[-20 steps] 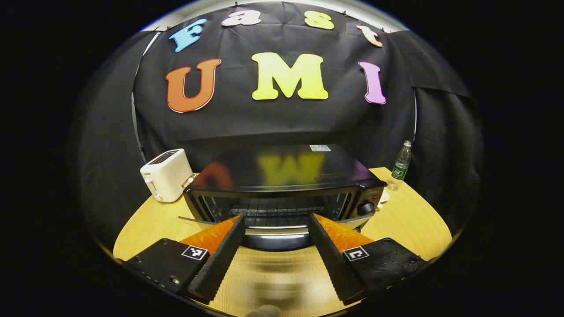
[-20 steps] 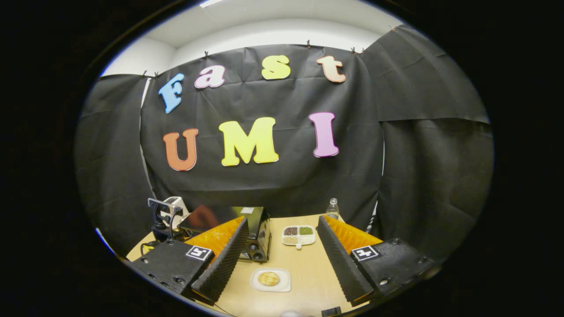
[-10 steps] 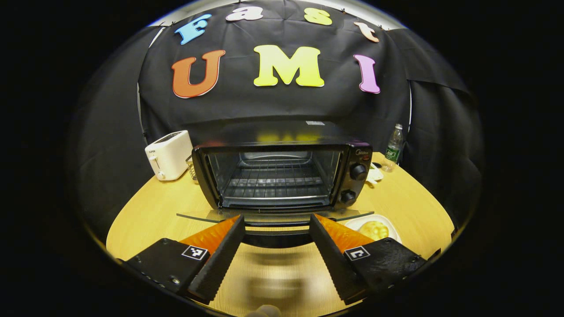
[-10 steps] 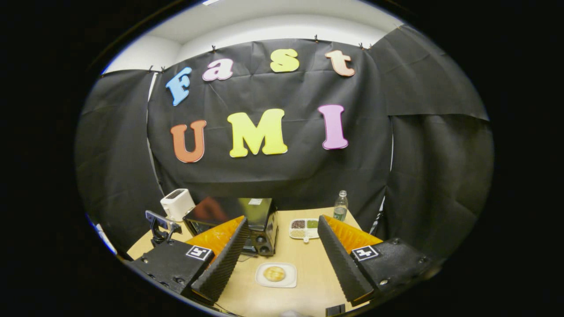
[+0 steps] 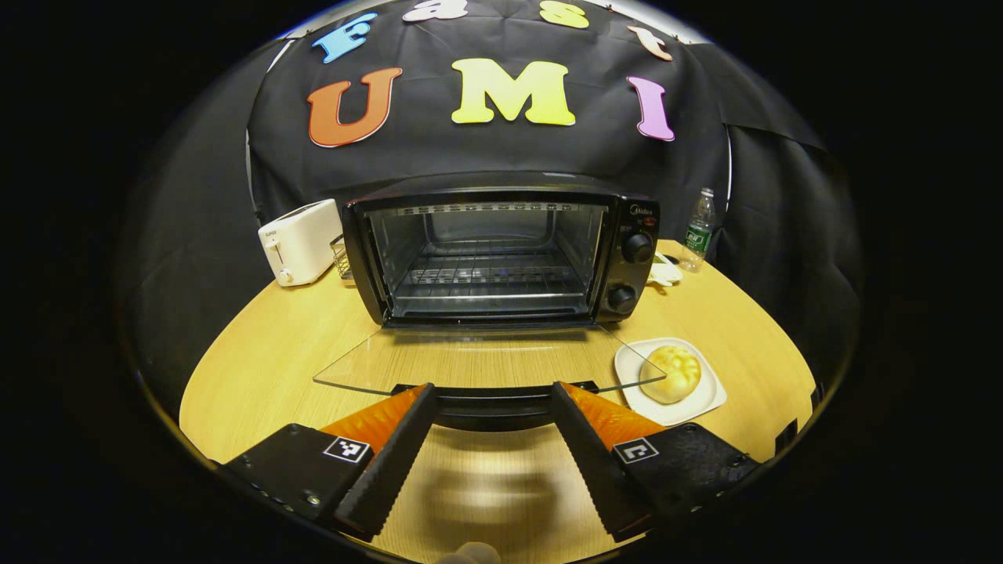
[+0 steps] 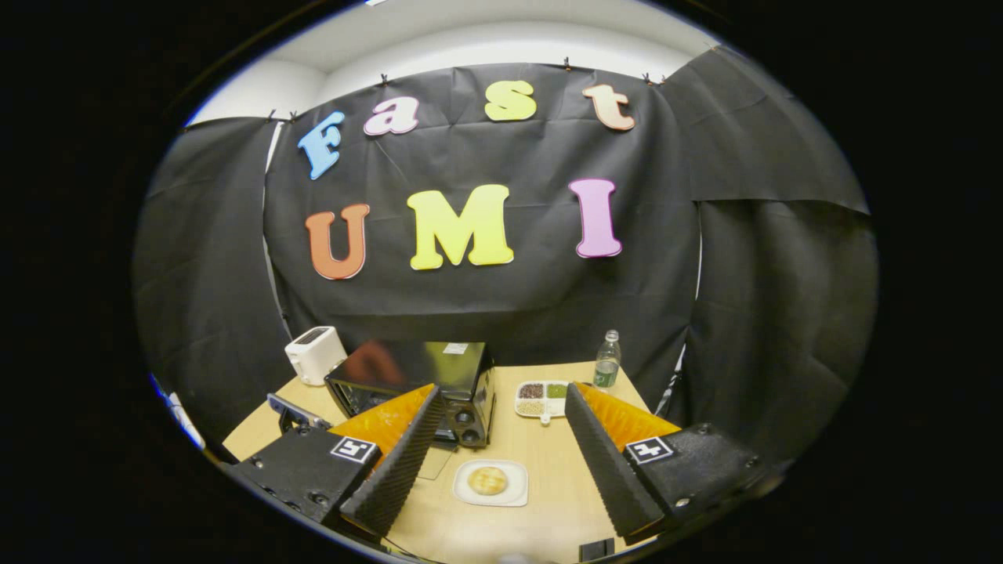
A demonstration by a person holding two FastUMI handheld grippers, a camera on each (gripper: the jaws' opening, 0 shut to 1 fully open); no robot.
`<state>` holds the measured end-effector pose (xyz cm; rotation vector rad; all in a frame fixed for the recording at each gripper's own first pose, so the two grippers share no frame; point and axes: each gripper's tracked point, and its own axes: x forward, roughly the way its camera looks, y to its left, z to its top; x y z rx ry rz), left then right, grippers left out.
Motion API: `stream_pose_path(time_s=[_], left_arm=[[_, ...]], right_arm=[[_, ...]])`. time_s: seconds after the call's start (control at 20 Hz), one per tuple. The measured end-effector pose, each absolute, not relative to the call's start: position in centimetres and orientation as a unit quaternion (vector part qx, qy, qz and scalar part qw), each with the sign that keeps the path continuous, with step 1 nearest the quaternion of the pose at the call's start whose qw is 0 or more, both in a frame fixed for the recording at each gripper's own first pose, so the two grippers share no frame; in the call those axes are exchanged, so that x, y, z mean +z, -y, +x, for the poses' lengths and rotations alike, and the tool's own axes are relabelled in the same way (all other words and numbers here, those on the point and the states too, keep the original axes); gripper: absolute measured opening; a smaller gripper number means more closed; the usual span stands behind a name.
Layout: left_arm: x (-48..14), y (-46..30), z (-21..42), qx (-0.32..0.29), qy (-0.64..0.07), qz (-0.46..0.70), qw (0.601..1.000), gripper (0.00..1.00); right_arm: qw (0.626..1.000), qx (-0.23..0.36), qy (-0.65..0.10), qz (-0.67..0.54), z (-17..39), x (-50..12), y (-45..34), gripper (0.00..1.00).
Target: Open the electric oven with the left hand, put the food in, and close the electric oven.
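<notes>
Two tools are yours: your left tool (image 5: 490,403) stands spread wide at the bottom of the left gripper view, its fingers (image 5: 396,450) on either side of the dark handle (image 5: 490,409) of the oven door without pressing on it. The glass door (image 5: 478,364) lies folded down nearly flat, just above the wooden worktop (image 5: 266,352). Behind it, at frame centre, the black electric oven (image 5: 501,251) gapes open, with a wire rack (image 5: 490,274) in its cavity. A small brand mark sits at the oven's upper right above two knobs (image 5: 636,247), too small to read.

To the lower right of the door, a white plate (image 5: 701,395) holds a round golden bun (image 5: 670,374). A white toaster (image 5: 302,241) stands at the left of the oven; its tiny label cannot be made out. A clear bottle (image 5: 699,231) with a green label stands at the right rear.

In the right gripper view, your right tool (image 6: 501,439) is held above the worktop, parted wide and holding nothing. Between its fingers, lower centre, you see the bun on its plate, and farther back a white divided dish (image 6: 541,398) with dark, green and pale grains in separate compartments.
</notes>
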<state>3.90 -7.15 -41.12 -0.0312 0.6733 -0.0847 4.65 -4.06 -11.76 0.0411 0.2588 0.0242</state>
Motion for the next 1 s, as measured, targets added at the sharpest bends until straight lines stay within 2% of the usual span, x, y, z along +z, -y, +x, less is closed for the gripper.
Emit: stream_pose_path(time_s=[0.4, 0.45, 0.55, 0.65, 0.8, 1.0], left_arm=[[-45.0, 6.9, 2.6, -0.034, -0.387, -0.035, 0.921, 0.96], [-45.1, 7.0, 2.6, -0.033, -0.39, -0.037, 0.92, 1.0], [-45.1, 7.0, 2.6, -0.036, -0.391, -0.03, 0.919, 0.96], [-45.1, 7.0, 2.5, -0.036, -0.394, -0.03, 0.918, 0.96], [-44.1, 6.8, 2.8, -0.037, -0.377, -0.029, 0.925, 0.96], [-39.0, 5.8, 4.2, -0.03, -0.318, -0.032, 0.947, 0.96]], right_arm=[[0.991, 0.006, -0.133, 0.014, 4.3, -12.0, 4.4, 1.0], [0.991, 0.005, -0.134, 0.015, 4.2, -12.1, 4.6, 1.0], [0.991, 0.003, -0.135, 0.015, 4.2, -12.2, 4.7, 1.0], [0.99, 0.001, -0.139, 0.015, 4.1, -12.4, 4.8, 1.0], [0.991, 0.0, -0.134, 0.019, 4.1, -12.0, 5.0, 1.0], [0.994, 0.006, -0.107, 0.029, 4.4, -10.9, 4.7, 1.0]])
